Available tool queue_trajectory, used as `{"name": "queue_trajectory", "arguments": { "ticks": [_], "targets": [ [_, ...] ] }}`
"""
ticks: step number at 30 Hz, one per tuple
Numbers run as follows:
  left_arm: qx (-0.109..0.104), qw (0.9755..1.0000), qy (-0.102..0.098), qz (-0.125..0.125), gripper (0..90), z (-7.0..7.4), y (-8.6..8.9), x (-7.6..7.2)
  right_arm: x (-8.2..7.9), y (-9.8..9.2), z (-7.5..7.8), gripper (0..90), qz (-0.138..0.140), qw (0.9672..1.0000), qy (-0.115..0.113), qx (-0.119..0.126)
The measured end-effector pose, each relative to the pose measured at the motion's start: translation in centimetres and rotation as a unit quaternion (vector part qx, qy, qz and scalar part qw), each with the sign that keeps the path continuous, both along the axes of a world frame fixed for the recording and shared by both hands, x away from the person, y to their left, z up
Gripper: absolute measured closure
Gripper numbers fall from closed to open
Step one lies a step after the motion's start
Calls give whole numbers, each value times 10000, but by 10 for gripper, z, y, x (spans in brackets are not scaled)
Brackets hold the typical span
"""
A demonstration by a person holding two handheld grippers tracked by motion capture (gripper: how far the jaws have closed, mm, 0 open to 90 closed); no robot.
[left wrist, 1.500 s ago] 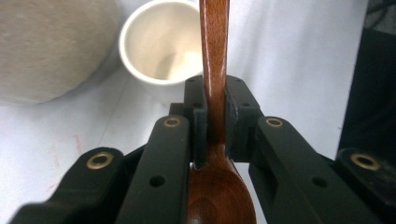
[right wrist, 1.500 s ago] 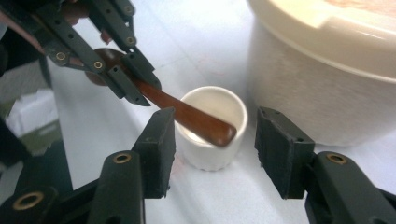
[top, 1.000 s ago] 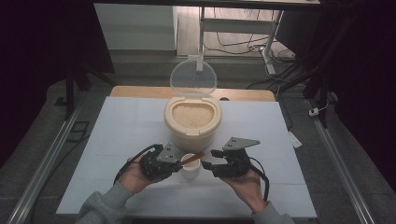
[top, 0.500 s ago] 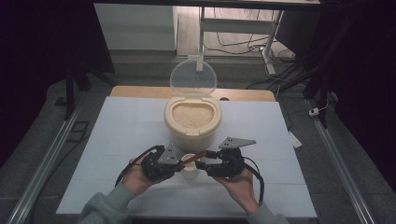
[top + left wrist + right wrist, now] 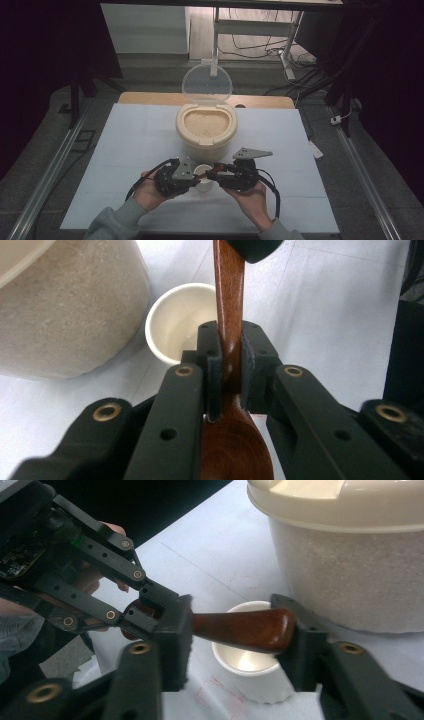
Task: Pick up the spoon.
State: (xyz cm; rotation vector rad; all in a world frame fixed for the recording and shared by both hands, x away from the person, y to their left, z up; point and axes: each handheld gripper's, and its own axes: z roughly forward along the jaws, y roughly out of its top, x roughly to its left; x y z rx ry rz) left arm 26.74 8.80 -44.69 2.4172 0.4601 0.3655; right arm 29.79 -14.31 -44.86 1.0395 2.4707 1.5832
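Observation:
A dark wooden spoon [image 5: 229, 300] is clamped at its neck by my left gripper [image 5: 231, 365], which is shut on it, the bowl lying toward the camera. The handle [image 5: 240, 627] reaches across a small white cup [image 5: 250, 670] into my right gripper [image 5: 235, 635]. Its jaws have just been closing with the handle's end between them. One pad [image 5: 300, 635] sits against the tip, the other looks blurred and not pressing. In the high view both grippers [image 5: 200, 175] [image 5: 215, 175] meet over the cup [image 5: 204, 184], in front of the rice container [image 5: 206, 125].
The cream container's clear lid [image 5: 206, 85] stands open at its back, with rice filling it to near the rim. Its wall [image 5: 65, 305] rises right beside the cup. The white mat [image 5: 125, 135] spreads to both sides, with metal rails [image 5: 55, 165] along the table's edges.
My right gripper has shifted left toward the left gripper, and its jaws have narrowed around the spoon handle's end. The left gripper, the spoon and the cup have stayed put.

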Motion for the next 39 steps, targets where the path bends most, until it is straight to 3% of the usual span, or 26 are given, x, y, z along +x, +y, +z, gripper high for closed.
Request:
{"name": "queue_trajectory", "arguments": {
  "ticks": [11, 20, 28, 30, 32, 37, 39],
  "targets": [
    [-34, 10000, -26, 7, 804, 0, 0, -1, 0, -5, 2, 678, -7, 9988, 66, 484],
    [8, 10000, -9, -10, 798, -1, 1, 0, -1, -5, 5, 811, 338, 9953, 63, 905],
    [-77, 10000, 25, -11, 791, 0, 3, 0, -2, -5, 5, 824, 423, 9942, -46, 992],
    [-161, 9999, 26, 46, 763, -1, 5, 1, -3, -5, 6, 825, 398, 9944, -119, 971],
    [-266, 9995, 27, 136, 676, -1, 8, 2, -3, -6, 7, 825, 277, 9955, -203, 885],
    [-564, 9977, 10, 383, 466, 1, 23, 2, -1, -12, 8, 826, 189, 9944, -196, 1024],
    [-697, 9961, 24, 536, 434, -1, 32, 0, -1, -14, 8, 826, 168, 9942, -210, 1037]
  ]
}}
